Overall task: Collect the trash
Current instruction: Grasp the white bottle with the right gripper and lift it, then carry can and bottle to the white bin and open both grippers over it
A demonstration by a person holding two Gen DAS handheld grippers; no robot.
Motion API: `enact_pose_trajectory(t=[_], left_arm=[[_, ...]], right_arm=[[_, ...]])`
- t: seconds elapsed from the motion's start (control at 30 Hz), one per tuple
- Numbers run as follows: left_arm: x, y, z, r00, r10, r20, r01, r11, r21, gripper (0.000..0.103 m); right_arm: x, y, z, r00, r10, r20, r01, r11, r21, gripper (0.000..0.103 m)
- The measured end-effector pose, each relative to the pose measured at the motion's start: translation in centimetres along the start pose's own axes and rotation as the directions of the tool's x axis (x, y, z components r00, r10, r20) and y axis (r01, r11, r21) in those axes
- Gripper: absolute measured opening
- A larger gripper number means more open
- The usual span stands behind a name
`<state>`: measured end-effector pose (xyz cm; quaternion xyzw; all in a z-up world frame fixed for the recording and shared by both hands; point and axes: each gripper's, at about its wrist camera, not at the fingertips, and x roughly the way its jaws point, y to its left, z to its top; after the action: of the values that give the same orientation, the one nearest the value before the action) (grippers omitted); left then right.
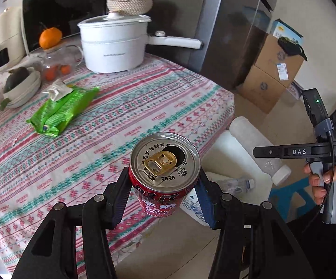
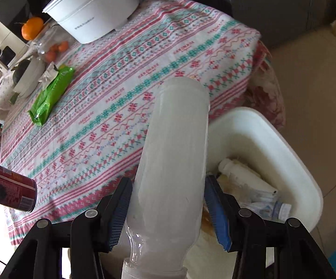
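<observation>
My left gripper is shut on a red drink can with an opened gold tab, held above the table's front edge; the can also shows in the right wrist view. My right gripper is shut on a frosted white plastic bottle, cap toward the camera, held beside the white bin; the bottle also shows in the left wrist view. The bin holds bottles and wrappers. A green snack packet lies on the patterned tablecloth at the left, also in the right wrist view.
A white electric pot with a rope basket on top stands at the back of the table. A glass jar with oranges and a white bowl sit at the left. Cardboard boxes stand on the floor at right. A blue stool is near the bin.
</observation>
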<state>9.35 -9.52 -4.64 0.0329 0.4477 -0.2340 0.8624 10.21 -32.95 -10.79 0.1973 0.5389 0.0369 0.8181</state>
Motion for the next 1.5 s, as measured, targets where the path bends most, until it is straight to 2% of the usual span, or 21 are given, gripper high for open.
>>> enact_pose_trajectory(t=[0.17,0.33,0.5,0.7,0.9,0.97,1.03,1.1,1.23,1.5], left_arm=[[2.8,-3.1,0.2,0.998,-0.036,-0.044,0.039,0.998,0.054,0.056],[5.3,-5.9,0.2,0.995,-0.057,-0.083,0.066,0.992,0.111,0.056],[7.5,-8.2,0.0,0.992,-0.064,-0.113,0.081,0.984,0.156,0.056],[9.4,-10.0,-0.4,0.987,-0.062,-0.150,0.089,0.979,0.181,0.056],[10.7,-11.0,-0.9,0.984,-0.055,-0.171,0.090,0.975,0.205,0.056],[11.1,-11.2,-1.0,0.983,-0.053,-0.178,0.089,0.975,0.203,0.056],[11.4,-11.3,-1.1,0.982,-0.053,-0.183,0.090,0.976,0.201,0.056],[11.6,-11.4,-1.1,0.982,-0.053,-0.184,0.090,0.976,0.200,0.056],[12.1,-11.5,-1.1,0.980,-0.048,-0.192,0.087,0.976,0.200,0.056],[13.4,-11.5,-1.2,0.974,-0.048,-0.220,0.092,0.977,0.194,0.057]], right_arm=[[1.5,-3.5,-1.2,0.995,-0.052,-0.089,0.055,0.998,0.033,0.055],[3.9,-6.2,-2.3,0.976,-0.113,-0.188,0.123,0.991,0.044,0.055],[5.1,-7.8,-2.9,0.962,-0.143,-0.233,0.162,0.985,0.062,0.055],[5.0,-8.7,-2.5,0.961,-0.164,-0.221,0.182,0.981,0.064,0.052],[4.4,-9.2,-1.8,0.968,-0.148,-0.203,0.167,0.983,0.080,0.053],[4.3,-9.7,-1.6,0.970,-0.127,-0.209,0.154,0.981,0.116,0.055],[4.0,-10.1,-1.4,0.974,-0.094,-0.204,0.126,0.980,0.153,0.064],[3.4,-10.1,-1.0,0.981,-0.081,-0.178,0.112,0.979,0.171,0.068],[2.2,-10.1,-0.6,0.987,-0.079,-0.144,0.106,0.975,0.197,0.068],[1.0,-10.0,-1.3,0.990,-0.062,-0.128,0.089,0.972,0.218,0.069]])
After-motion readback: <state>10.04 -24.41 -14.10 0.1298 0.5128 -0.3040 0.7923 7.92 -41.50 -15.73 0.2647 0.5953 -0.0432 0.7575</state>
